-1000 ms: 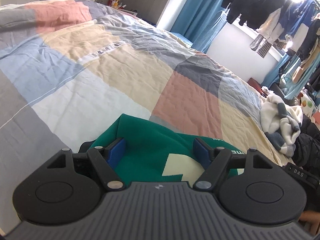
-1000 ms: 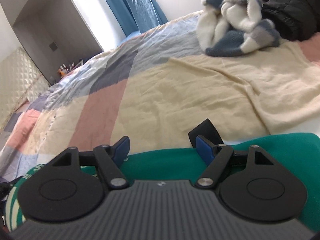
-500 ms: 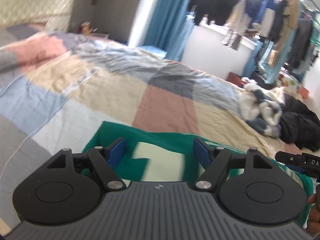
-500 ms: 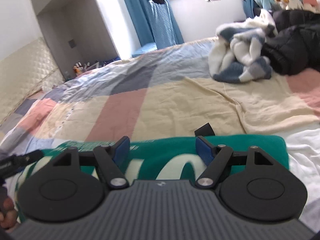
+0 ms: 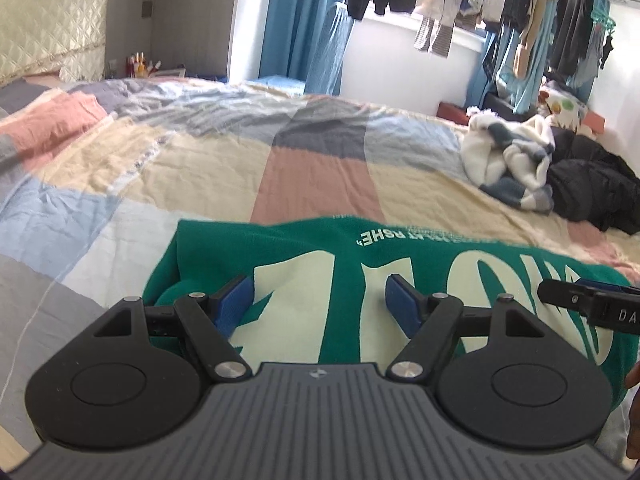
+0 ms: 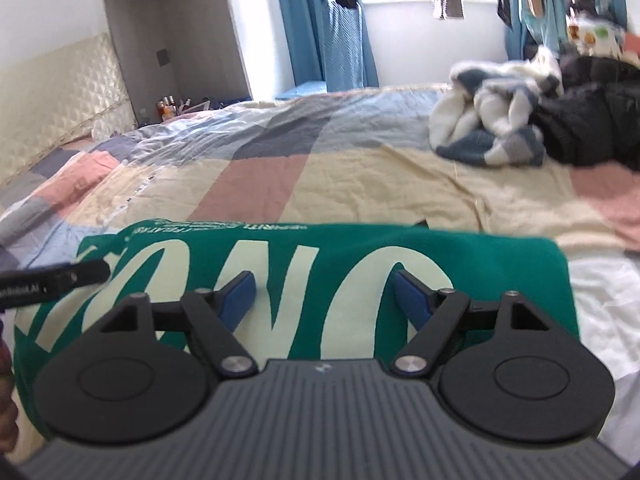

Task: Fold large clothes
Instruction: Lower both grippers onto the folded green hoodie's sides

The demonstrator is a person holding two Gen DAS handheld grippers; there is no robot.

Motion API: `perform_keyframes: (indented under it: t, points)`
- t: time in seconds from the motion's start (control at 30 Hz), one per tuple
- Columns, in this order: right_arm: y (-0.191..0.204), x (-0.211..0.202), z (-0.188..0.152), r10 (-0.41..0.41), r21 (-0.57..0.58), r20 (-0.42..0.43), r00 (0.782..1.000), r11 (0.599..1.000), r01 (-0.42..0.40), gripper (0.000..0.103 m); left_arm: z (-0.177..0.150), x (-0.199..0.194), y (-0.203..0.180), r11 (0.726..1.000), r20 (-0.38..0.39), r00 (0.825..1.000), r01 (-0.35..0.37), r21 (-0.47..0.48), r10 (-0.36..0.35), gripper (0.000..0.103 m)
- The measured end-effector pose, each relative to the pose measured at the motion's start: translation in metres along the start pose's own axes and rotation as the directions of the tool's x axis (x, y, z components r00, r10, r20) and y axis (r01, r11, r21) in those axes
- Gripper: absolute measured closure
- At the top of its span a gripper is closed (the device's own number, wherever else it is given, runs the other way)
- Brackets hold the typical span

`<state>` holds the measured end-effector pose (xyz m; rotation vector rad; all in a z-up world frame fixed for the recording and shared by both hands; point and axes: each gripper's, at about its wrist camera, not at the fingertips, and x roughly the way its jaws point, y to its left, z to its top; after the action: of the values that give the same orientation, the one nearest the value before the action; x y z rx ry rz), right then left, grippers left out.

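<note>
My left tool [image 5: 320, 300] and right tool [image 6: 322, 294] are both open, holding nothing. The green sweater [image 6: 320, 248] lies just below them, long side running left to right.

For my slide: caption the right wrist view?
Open right gripper above a folded green sweatshirt on a patchwork bed.

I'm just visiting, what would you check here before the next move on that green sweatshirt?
1. Green sweatshirt lying folded on the patchwork quilt: ok.
2. Left gripper open, gripping nothing: ok.
3. Right gripper open, jaws just widened, nothing pinched: ok.
4. Far edge of the fold straight: ok.
5. Fleece pile and black jacket apart from the sweatshirt: ok.
6. Near hem aligned: cannot tell, hidden behind the grippers.
</note>
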<state>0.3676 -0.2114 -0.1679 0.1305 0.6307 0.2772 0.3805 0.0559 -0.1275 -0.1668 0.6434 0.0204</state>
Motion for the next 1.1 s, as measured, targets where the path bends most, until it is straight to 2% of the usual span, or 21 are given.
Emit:
perform_keyframes:
  t: [0.07, 0.2, 0.33, 0.43, 0.67, 0.83, 1.1]
  points:
    - [-0.003, 0.006, -0.002, 0.009, 0.031, -0.015, 1.000, 0.999, -0.009, 0.024, 0.000, 0.009, 0.002, 1.000, -0.023, 1.000, 0.000, -0.002, 0.000, 0.025]
    - [0.001, 0.017, -0.004, -0.009, 0.000, -0.030, 1.000, 1.000, 0.009, 0.023, -0.001, 0.025, 0.005, 1.000, -0.062, 0.998, -0.006, -0.015, 0.005, 0.024]
    - [0.004, 0.020, -0.008, -0.024, -0.014, -0.024, 0.999, 1.000, 0.024, 0.022, -0.002, 0.031, 0.007, 1.000, -0.050, 0.999, -0.003, -0.011, 0.003, 0.023]
    - [0.000, 0.015, -0.006, -0.013, 0.023, -0.021, 1.000, 1.000, 0.014, 0.022, -0.003, 0.025, 0.009, 1.000, -0.021, 1.000, 0.007, -0.023, -0.008, 0.023]
    - [0.003, -0.028, -0.009, -0.021, 0.085, 0.033, 0.999, 0.996, 0.018, 0.022, -0.009, -0.022, 0.003, 0.999, 0.050, 0.999, 0.004, -0.034, -0.002, 0.023]
    - [0.001, -0.065, -0.017, 0.037, 0.179, 0.054, 0.998, 0.983, -0.046, 0.021, -0.026, -0.069, -0.001, 0.997, 0.090, 0.996, 0.010, -0.079, -0.003, 0.023]
    - [-0.004, -0.081, -0.047, 0.155, 0.323, -0.063, 0.986, 0.938, -0.127, 0.021, -0.065, -0.115, -0.014, 0.987, 0.058, 0.998, 0.048, -0.150, -0.039, 0.023]
